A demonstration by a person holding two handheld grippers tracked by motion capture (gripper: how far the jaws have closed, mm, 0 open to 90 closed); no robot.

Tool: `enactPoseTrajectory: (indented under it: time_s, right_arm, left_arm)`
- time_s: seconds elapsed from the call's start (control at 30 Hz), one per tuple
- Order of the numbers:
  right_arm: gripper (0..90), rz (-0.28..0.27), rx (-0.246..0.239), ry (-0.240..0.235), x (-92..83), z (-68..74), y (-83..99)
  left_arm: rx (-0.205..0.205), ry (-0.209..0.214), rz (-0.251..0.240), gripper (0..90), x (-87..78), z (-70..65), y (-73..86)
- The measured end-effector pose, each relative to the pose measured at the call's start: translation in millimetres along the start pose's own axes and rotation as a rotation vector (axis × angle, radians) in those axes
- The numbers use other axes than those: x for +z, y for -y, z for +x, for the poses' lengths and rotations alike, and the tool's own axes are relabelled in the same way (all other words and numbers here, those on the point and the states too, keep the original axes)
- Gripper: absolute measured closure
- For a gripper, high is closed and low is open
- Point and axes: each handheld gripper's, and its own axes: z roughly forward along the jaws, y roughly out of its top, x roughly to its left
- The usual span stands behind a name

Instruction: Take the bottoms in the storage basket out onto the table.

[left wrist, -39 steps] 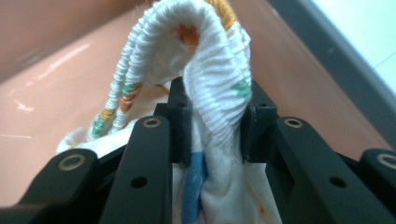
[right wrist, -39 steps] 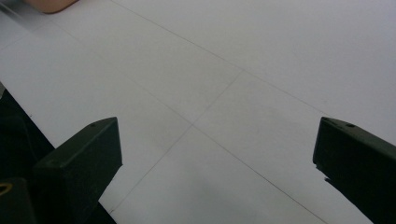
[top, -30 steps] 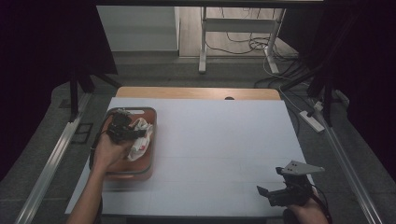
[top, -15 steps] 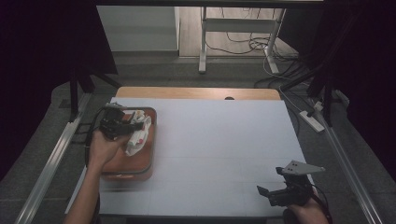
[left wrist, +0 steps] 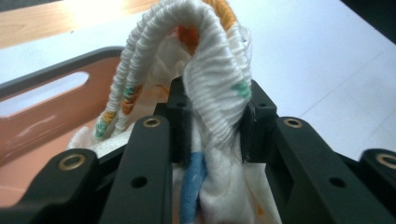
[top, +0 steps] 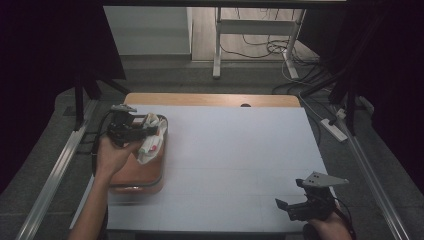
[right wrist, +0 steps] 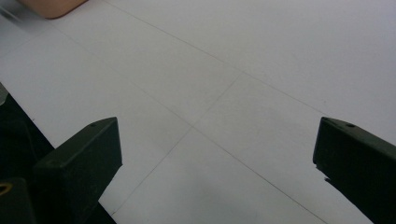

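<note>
Jaws of the left gripper (left wrist: pixel 212 123) are clamped on a bunched white cloth (left wrist: pixel 210 84), its ribbed edge arching up between the two black pads, with orange, green and blue marks woven in. Cloth hangs below the pads as well, toward the brown tray (left wrist: pixel 42 121) underneath; a slotted handle hole shows in the tray wall. From the high view, the left gripper (top: pixel 150 127) sits over the far end of the tray (top: pixel 137 177), with the cloth (top: pixel 152 142) trailing down from it; whether the lower end of the cloth touches the tray floor cannot be told at this dim distance. Tray stands at the left edge of the white table (top: pixel 240 160).

Jaws of the right gripper (right wrist: pixel 217 163) stand wide apart, with bare white tabletop between them and a corner of the tray at the far upper left. In the high view the right gripper (top: pixel 295 207) sits at the near right corner of the table, well apart from tray and cloth.
</note>
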Motion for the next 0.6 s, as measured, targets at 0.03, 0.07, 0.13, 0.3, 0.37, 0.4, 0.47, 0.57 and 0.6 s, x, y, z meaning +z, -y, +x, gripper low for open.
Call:
enactPoseTrajectory:
  time_s: [0.03, 0.07, 0.13, 0.3, 0.37, 0.4, 0.47, 0.57, 0.6]
  right_arm:
    - [1.8, 0.0, 0.0, 0.0, 0.0, 0.0, 0.0]
    - [1.8, 0.0, 0.0, 0.0, 0.0, -0.1, 0.0]
    - [1.8, 0.0, 0.001, -0.001, 0.0, -0.2, 0.0]
    - [1.8, 0.0, 0.004, 0.001, 0.1, -0.3, 0.0]
    - [1.8, 0.001, 0.004, 0.0, 0.1, -0.3, 0.0]
    - [1.8, 0.001, 0.002, 0.001, 0.1, -0.2, 0.0]
    - [1.8, 0.001, 0.003, 0.001, 0.2, -0.2, 0.0]
    - [1.8, 0.001, 0.004, 0.001, 0.2, -0.3, 0.0]
    - [1.8, 0.001, 0.004, 0.0, 0.2, -0.3, 0.0]
  left_arm:
    - [0.0, 0.0, 0.0, 69.4, 0.0, 0.0, 0.0]
    - [0.013, 0.002, -0.002, 69.4, -0.8, -4.9, -2.4]
    - [0.021, 0.004, -0.001, 69.3, -1.1, -6.6, -3.3]
    - [0.048, 0.014, -0.001, 69.2, -1.3, -15.3, -6.8]
    - [0.051, 0.013, -0.002, 69.2, -1.3, -17.1, -7.5]
    - [0.056, 0.013, -0.002, 69.1, -1.3, -18.5, -8.0]
    - [0.065, 0.011, -0.001, 69.1, -1.6, -21.4, -9.3]
    - [0.079, 0.007, -0.001, 69.0, -2.4, -26.4, -11.9]
    - [0.081, 0.009, -0.005, 69.0, -2.8, -28.0, -12.7]
